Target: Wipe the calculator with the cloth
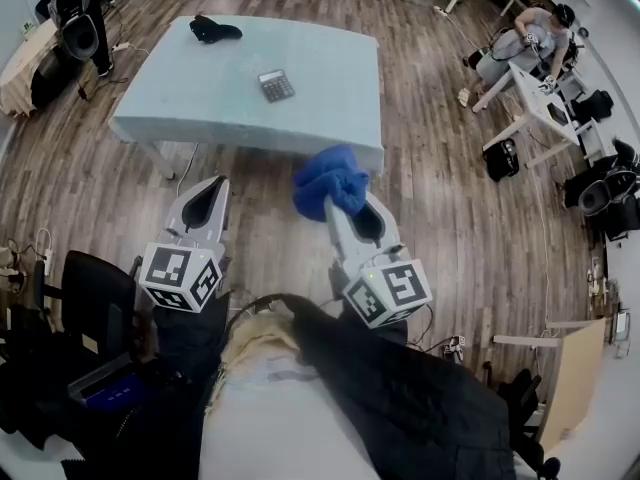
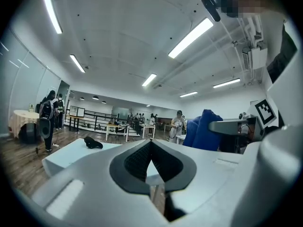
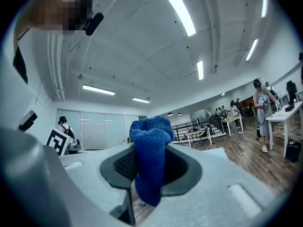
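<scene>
Although the calculator [image 1: 276, 85] lies well ahead of both grippers on the pale table [image 1: 330, 58], with nothing touching it, the cloth [image 3: 149, 136] is secured. The right gripper [image 3: 151, 167] is clamped on it, with blue folds bunched above the tips. The left gripper [image 2: 151, 143], beside it, is closed and empty. Assessment: pickup complete; approach and all wiping outstanding.

The calculator [image 1: 276, 85] lies on the counter [image 1: 330, 118], right of its middle, and a dark object [image 1: 213, 30] sits toward its far left. Nearer, off the counter's near edge, the left tongs [image 1: 212, 192] are on the left. Right of them are the right tongs [image 1: 345, 206], with the cloth [image 1: 331, 178] between their jaws.
</scene>
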Action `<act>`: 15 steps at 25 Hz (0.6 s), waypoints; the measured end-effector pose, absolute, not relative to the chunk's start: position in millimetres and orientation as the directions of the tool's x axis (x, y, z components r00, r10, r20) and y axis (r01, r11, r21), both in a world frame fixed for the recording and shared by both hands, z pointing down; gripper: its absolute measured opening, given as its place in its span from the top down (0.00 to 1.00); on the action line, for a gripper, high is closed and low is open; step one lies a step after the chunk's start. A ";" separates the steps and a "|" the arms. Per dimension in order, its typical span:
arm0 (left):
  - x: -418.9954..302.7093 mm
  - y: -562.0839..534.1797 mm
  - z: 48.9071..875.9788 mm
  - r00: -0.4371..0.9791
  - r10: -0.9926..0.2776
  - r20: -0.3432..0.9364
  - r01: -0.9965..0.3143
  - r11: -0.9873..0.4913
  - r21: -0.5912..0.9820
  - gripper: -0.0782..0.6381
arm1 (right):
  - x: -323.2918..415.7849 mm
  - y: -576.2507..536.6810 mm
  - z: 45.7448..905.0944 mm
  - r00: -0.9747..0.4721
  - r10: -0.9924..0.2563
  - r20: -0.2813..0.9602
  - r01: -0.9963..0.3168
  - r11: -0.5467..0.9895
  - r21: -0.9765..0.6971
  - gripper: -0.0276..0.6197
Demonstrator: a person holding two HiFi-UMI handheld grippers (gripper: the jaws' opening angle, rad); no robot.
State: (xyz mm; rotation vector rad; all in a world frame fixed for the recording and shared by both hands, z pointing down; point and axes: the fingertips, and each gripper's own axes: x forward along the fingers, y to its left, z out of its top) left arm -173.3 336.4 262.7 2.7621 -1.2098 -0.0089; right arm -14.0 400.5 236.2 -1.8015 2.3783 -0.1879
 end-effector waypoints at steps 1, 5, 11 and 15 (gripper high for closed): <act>-173.4 335.8 263.5 0.682 -0.730 0.046 -0.729 -0.674 0.118 0.89 | -15.0 399.8 236.8 -0.265 -0.963 -0.042 -0.945 0.268 -0.188 0.79; -173.4 337.0 267.4 0.687 -0.725 0.052 -0.724 -0.678 0.124 0.89 | -14.7 400.3 240.5 -0.252 -0.967 -0.030 -0.949 0.253 -0.189 0.79; -193.0 323.7 288.6 0.698 -0.711 0.089 -0.714 -0.680 0.166 0.89 | -34.9 385.5 254.6 -0.241 -0.970 0.016 -0.954 0.234 -0.189 0.79; -202.6 319.4 304.2 0.701 -0.705 0.113 -0.711 -0.676 0.196 0.89 | -44.3 380.1 264.3 -0.240 -0.970 0.037 -0.952 0.228 -0.202 0.79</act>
